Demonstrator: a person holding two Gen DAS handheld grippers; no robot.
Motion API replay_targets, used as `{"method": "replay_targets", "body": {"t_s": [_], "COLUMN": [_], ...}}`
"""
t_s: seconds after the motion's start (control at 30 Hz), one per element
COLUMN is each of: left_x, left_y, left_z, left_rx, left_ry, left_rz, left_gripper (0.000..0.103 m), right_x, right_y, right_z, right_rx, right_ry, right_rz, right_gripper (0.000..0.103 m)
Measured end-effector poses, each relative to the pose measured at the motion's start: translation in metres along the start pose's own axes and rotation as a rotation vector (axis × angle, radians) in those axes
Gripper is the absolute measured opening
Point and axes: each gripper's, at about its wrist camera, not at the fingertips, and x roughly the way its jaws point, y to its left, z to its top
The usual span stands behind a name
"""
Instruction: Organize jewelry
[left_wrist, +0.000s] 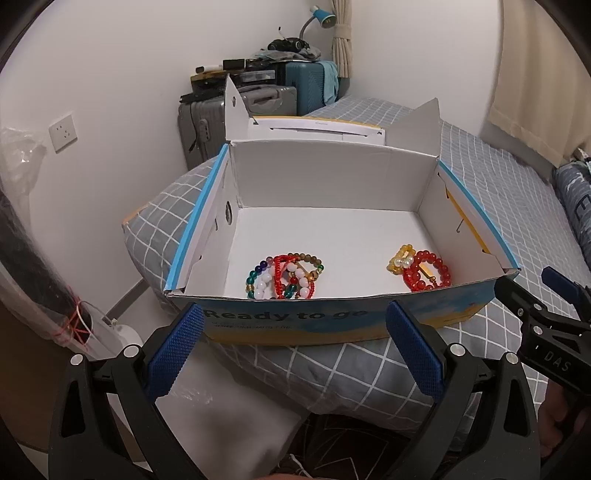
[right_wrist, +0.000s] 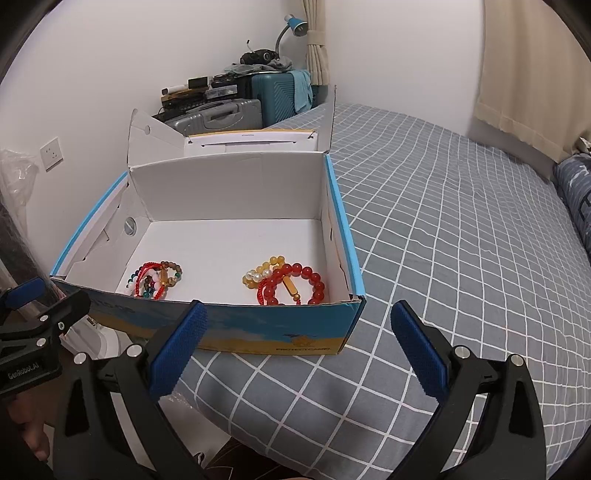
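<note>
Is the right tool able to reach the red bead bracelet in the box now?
Probably yes. The right tool is open and empty, the box has no lid over it, and the red bead bracelet lies just behind the low front wall.

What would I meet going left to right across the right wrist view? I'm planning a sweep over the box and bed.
Left claw → mixed bracelet pile → red and yellow bracelets → box's right wall → checked bedsheet → dark pillow.
</note>
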Motion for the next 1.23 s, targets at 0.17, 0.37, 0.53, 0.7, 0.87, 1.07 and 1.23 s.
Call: {"method": "replay_targets", "body": {"t_s": [0.17,0.37,0.53,0.7,0.87,1.07,1.23], "left_x": [-0.0023,0.0013,0.0014,0.0017,0.0016,0.0012,0.0019], "left_y": [-0.0014,-0.0013,-0.0026,-0.0042,-0.0025,-0.0018,-0.0004], "left_z": [0.0016,0.0025,0.0017,0.0005,0.0003,0.0000,0.0006], "left_rx": [-0.001,0.002,0.009,0.015,0.011,0.009,0.001], "left_ry": [-0.006,0.006,0.001,0.001,0.003,0.006,0.005], "left_rz": [-0.010,0.000,0.002,0.002,0.000,-0.011,-0.009], "left_gripper": [0.097,0.097,0.097,0.097,0.097,0.097,0.097], "right_x": [0.0007,0.0017,0.0039,0.0046,0.0048,0.0052,0.0053], "right_y": [-0.0011,-0.0016,-0.0020,-0.0021,-0.0018,-0.0018,-0.0014], "right_z": [0.0001,0.0003,0.0000,-0.0003,-0.0003,-0.0011,-0.0020], "right_rx": [0.002,0.005,0.007,0.008,0.006,0.008,0.007], "right_ry": [0.001,0.004,0.007,0.008,0.008,0.008,0.008], "right_rz": [-0.002,-0.001,-0.003,-0.003,-0.003,-0.005,-0.005], "right_gripper": [0.095,0.095,0.095,0.095,0.095,0.095,0.096]}}
